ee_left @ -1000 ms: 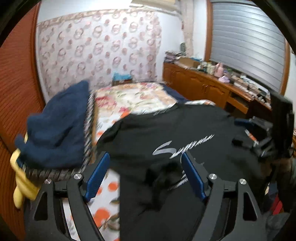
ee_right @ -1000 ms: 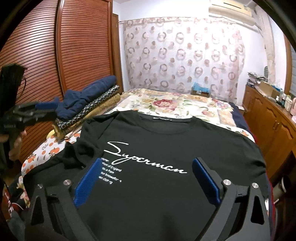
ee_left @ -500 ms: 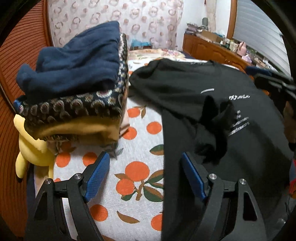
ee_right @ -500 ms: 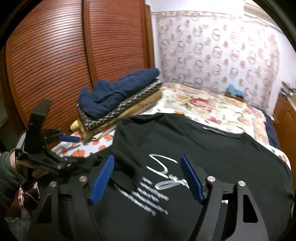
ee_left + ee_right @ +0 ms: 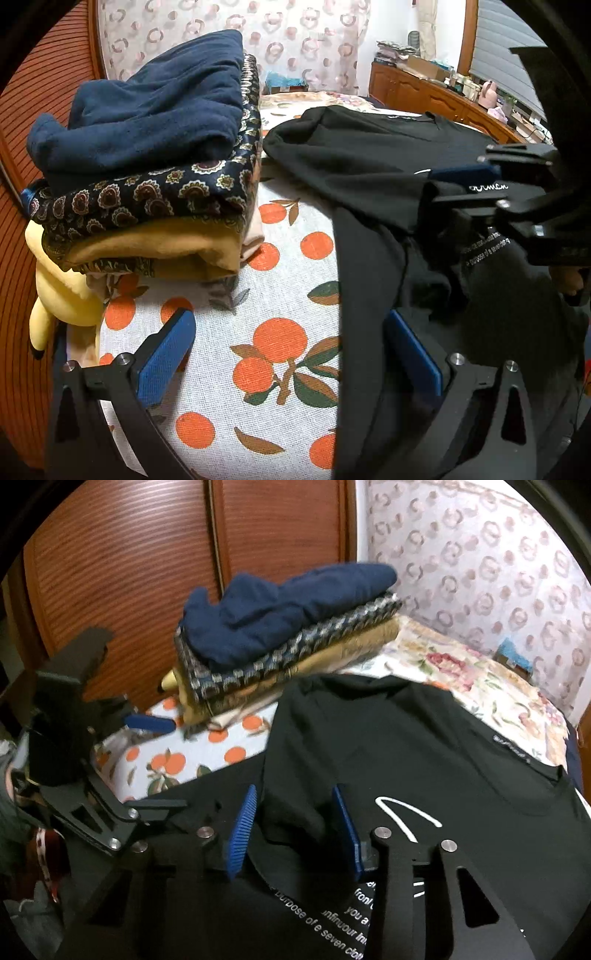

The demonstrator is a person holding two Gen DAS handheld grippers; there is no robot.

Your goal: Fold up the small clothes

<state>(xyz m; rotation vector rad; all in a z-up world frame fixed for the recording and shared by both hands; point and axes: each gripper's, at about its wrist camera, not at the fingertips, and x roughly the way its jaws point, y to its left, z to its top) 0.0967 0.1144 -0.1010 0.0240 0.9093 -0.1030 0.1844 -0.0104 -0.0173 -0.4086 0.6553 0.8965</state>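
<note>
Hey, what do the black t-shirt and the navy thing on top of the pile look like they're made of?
The black t-shirt looks like thin matte cotton knit: soft creases, printed white lettering. The navy garment looks thicker, maybe fleece or heavy jersey, with rounded, bulky folds.

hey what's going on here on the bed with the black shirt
A person with a two-finger gripper in each hand is folding a black T-shirt spread on the bed. The right gripper is open around a bunched sleeve fold. The left gripper is open at the shirt's side edge, over the orange-print sheet. A stack of folded clothes sits beside the shirt.
</note>
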